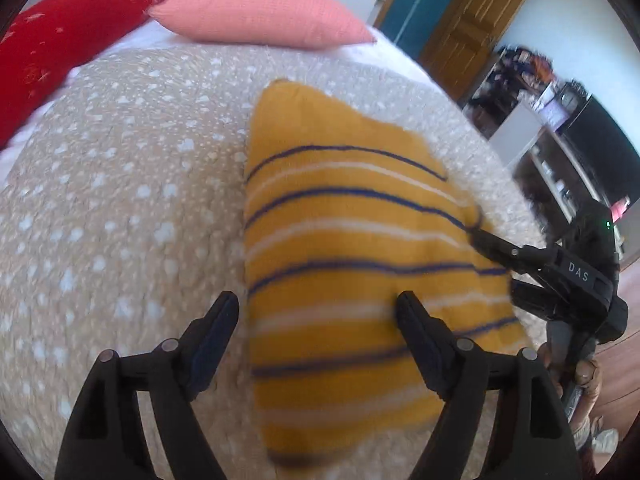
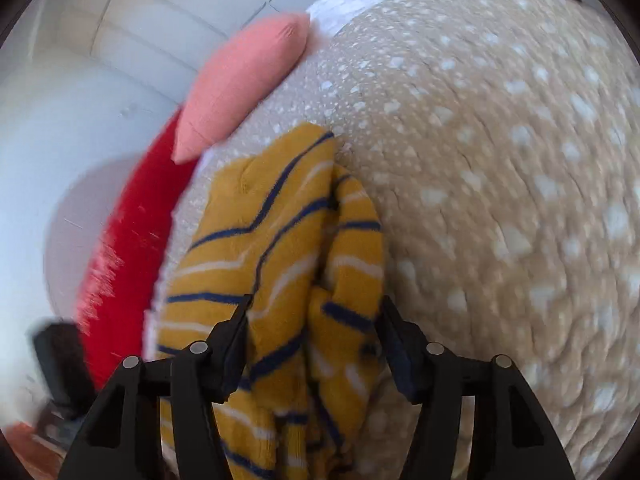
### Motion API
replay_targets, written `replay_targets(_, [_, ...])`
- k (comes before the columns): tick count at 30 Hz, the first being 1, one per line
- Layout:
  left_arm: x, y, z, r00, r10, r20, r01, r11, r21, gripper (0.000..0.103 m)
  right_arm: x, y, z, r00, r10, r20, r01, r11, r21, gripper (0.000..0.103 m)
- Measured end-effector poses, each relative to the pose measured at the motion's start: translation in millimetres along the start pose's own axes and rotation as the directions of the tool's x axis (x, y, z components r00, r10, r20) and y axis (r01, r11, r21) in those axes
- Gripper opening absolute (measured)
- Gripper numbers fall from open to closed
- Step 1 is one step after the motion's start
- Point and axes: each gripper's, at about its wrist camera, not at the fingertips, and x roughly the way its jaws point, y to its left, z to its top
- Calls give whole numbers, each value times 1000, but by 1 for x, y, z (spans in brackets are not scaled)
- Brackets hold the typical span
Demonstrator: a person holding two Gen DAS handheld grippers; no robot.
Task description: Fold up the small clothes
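A small mustard-yellow knit garment (image 1: 352, 264) with navy and white stripes lies on the beige spotted bedspread (image 1: 120, 200). My left gripper (image 1: 318, 304) is open above the garment's near left edge, one finger over the bedspread, the other over the cloth. My right gripper (image 1: 476, 236) shows at the garment's right edge in the left wrist view, fingertips at the cloth. In the right wrist view the garment (image 2: 280, 240) is bunched in folds between the spread fingers of my right gripper (image 2: 316, 312), which is open around the cloth.
A pink pillow (image 1: 260, 12) and a red pillow (image 1: 60, 40) lie at the head of the bed. A wooden door (image 1: 472, 20) and dark shelves (image 1: 560, 140) stand to the right of the bed. The bedspread (image 2: 500, 180) stretches wide to the right.
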Motion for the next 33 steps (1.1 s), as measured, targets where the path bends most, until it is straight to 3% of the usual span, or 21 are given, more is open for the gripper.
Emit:
replay_targets(4, [-60,0,-21,991,48,129,-46,999,-19,80,-55,32,-26,992,-28,126,41,994,-100,66])
replay_targets(8, [-118,-4,-50,973,107,206,-98,994,-54,85,-96,73,-72,972,-93,217,144,962,-234,67])
replay_targets(12, [-165,-4,-84,962,134,240,-113,988,-102,87,-119,93,-114,962,-135,237,203,935,-290,69])
replay_targets(21, [-225,36,-166,960,136,244,-68,961,-267,90,-105,144,-173,973,-165,158,215,900,-379,69])
replay_targets(33, [-262,90,-203,926,200,320,-68,922,-380,90,-63,240,-217,970,-194,144,242,817,-524,74])
